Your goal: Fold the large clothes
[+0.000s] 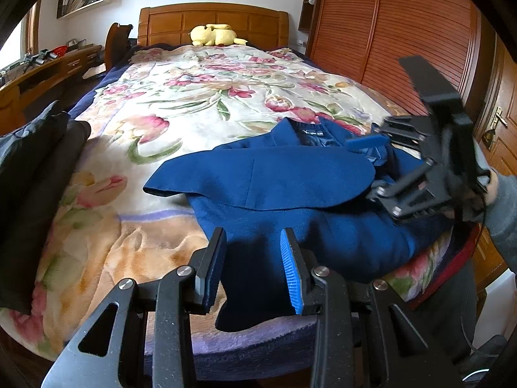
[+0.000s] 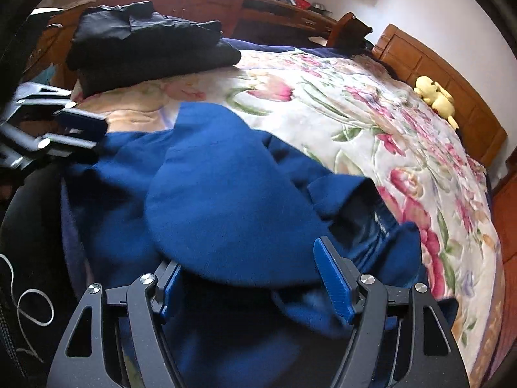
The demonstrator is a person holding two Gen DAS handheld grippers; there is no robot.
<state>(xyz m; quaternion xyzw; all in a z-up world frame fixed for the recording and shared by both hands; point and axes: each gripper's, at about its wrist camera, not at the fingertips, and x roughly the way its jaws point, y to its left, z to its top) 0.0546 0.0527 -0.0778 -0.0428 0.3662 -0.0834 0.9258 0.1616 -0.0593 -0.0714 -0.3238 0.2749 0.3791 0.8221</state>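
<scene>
A large blue coat (image 1: 290, 190) lies on the near end of the bed's floral blanket (image 1: 200, 97), one sleeve folded across its front and the collar label facing up. My left gripper (image 1: 255, 252) is open just above the coat's hem near the bed's foot edge, holding nothing. My right gripper (image 2: 248, 278) is open over the coat (image 2: 226, 200), the folded sleeve lying between its fingers near the dark lining (image 2: 365, 216). The right gripper also shows in the left wrist view (image 1: 371, 145), by the collar. The left gripper shows in the right wrist view (image 2: 77, 132).
A pile of black folded clothes (image 1: 35, 177) sits on the bed's left side, also in the right wrist view (image 2: 145, 38). A yellow plush toy (image 1: 215, 35) lies by the wooden headboard (image 1: 213, 19). A wooden wardrobe (image 1: 387, 32) stands right, a desk (image 1: 42, 68) left.
</scene>
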